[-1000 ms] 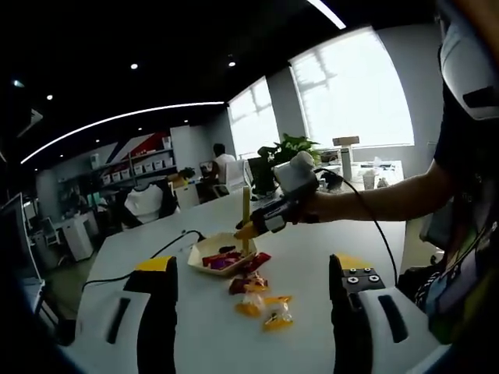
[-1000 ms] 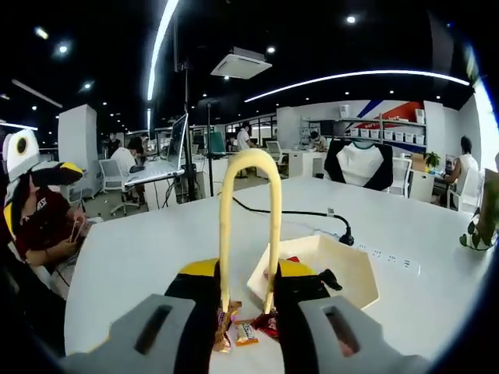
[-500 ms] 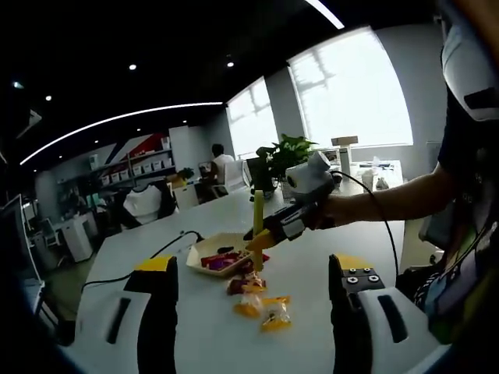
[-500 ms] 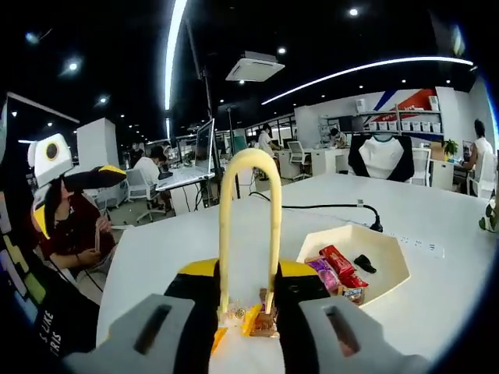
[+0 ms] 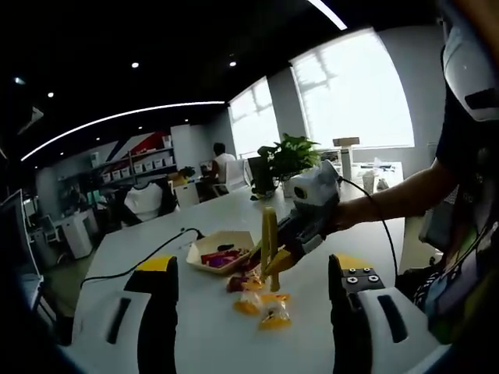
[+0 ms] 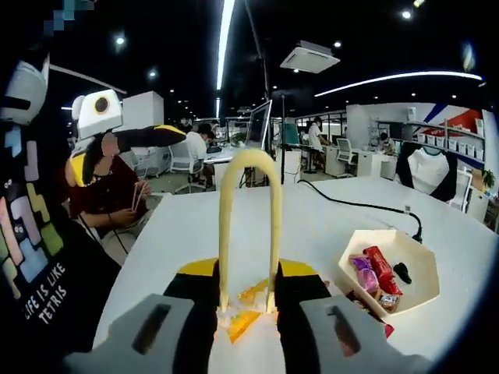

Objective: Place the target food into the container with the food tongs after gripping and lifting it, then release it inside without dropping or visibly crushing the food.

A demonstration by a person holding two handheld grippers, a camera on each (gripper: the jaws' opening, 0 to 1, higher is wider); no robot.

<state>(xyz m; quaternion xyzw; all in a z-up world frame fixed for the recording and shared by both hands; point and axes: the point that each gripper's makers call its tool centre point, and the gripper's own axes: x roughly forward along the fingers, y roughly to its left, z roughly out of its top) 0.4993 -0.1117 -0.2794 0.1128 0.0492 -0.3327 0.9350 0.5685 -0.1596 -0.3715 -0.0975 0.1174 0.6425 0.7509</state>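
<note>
Right gripper (image 6: 245, 300) clamps yellow U-shaped plastic tongs (image 6: 249, 226), tips down over loose wrapped candies (image 6: 243, 321) on the glossy white surface (image 6: 312, 234). Whether the tips grip a candy: cannot tell. Orange crinkled wrapper lies between the tips. White hexagonal container (image 6: 390, 269) sits to the right, holding red and purple packets. Left gripper (image 5: 253, 315) hovers with jaws spread wide, empty, candies (image 5: 261, 300) ahead.
</note>
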